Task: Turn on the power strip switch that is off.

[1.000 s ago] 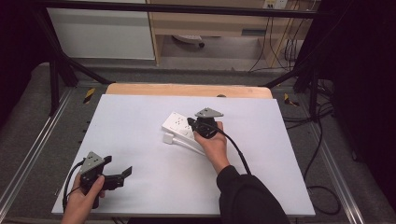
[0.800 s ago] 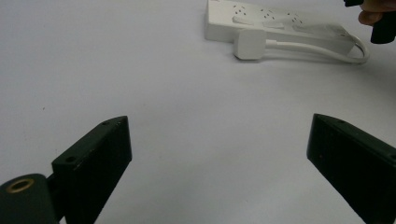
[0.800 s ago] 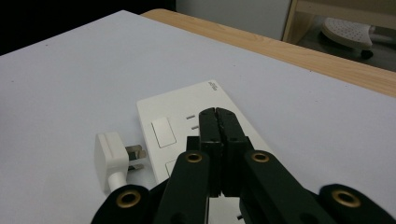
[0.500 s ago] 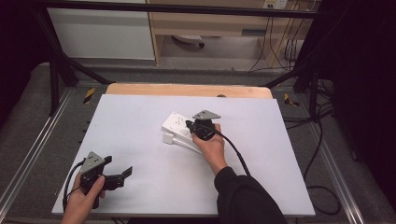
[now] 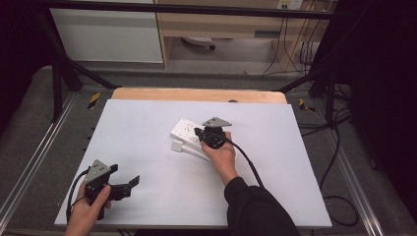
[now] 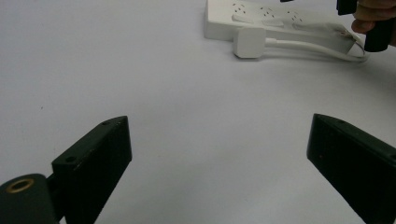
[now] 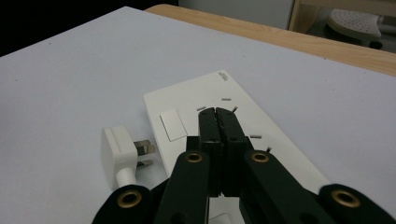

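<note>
While the right tool (image 7: 218, 112) hung over the white power strip (image 7: 233, 116) with its jaws pressed together on nothing, it hid part of the sockets. Small printing near the strip's far corner was too blurred to read. Just beside the strip lay its white plug (image 7: 122, 150), prongs toward it. Near the surface's (image 5: 147, 128) front-left corner, the left tool (image 5: 129, 184) stood wide open, empty.

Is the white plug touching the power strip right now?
Cannot tell. In the right gripper view the plug lies beside the power strip with its prongs pointing at the strip's edge, but that angle leaves no plain gap or contact.
</note>
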{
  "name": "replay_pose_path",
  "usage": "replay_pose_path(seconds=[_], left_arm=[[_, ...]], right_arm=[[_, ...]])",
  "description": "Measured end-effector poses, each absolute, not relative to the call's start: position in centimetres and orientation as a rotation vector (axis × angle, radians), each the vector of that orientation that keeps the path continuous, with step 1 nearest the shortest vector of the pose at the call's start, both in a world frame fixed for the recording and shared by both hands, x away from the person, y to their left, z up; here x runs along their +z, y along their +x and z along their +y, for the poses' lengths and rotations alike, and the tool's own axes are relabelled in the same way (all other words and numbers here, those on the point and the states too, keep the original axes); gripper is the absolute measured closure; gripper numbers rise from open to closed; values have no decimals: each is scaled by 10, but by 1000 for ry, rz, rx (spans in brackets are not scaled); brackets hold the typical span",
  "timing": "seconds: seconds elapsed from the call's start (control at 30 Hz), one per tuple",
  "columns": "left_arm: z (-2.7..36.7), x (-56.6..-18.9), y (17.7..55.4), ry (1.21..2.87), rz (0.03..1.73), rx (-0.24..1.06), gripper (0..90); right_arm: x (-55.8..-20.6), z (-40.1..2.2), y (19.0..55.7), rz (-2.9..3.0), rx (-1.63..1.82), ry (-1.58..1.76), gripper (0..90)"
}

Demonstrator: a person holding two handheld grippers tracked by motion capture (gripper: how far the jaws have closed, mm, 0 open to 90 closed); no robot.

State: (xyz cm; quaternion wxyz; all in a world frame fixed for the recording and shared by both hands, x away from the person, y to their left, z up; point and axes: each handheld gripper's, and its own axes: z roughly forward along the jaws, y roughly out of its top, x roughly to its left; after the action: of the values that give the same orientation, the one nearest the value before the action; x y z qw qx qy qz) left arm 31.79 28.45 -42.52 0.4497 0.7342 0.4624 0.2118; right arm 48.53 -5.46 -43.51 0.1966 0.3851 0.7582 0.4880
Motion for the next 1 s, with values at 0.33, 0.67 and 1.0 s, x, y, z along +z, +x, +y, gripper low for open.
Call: replay_pose_path(seconds=[0.33, 0.67, 1.0], left_arm=[[285, -425, 318, 1813, 1146, 524, 66], [285, -425, 318, 1814, 1146, 524, 66], [285, -425, 318, 1818, 1146, 524, 66]], right_arm=[[-442, -49, 484, 2123, 1370, 1080, 900], [-443, -49, 483, 2120, 1366, 1078, 900], [-445, -50, 478, 2145, 1339, 1067, 900]])
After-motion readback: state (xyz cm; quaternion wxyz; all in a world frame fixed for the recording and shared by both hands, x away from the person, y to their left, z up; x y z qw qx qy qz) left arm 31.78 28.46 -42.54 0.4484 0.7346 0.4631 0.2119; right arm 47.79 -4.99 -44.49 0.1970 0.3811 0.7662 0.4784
